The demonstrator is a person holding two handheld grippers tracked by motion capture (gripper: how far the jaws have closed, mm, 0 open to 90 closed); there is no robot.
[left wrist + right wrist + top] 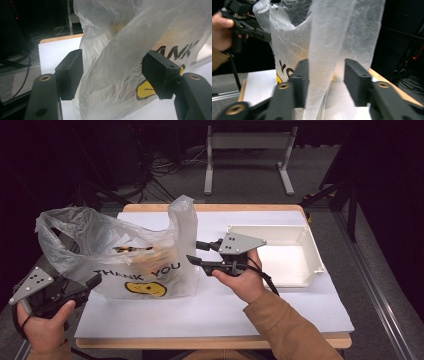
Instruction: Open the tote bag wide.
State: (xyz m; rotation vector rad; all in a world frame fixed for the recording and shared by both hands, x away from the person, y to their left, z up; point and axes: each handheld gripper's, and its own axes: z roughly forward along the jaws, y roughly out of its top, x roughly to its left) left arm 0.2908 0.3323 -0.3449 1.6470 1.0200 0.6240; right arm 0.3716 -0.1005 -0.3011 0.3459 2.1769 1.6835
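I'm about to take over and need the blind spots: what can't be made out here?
- Bag contents: high view, a yellowish blur behind cloudy plastic.
- Left gripper grip: high view, tips hidden against the bag.
- Bag lettering: left gripper view, partly covered by a fold.
- Bin floor: near wall hides part.

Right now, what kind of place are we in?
Probably a lab or recording studio: dark curtained surroundings, loose cables on the floor, and a white-covered table with a staged plastic bag and white bin.

High view looks down; both gripper views closely face the bag.
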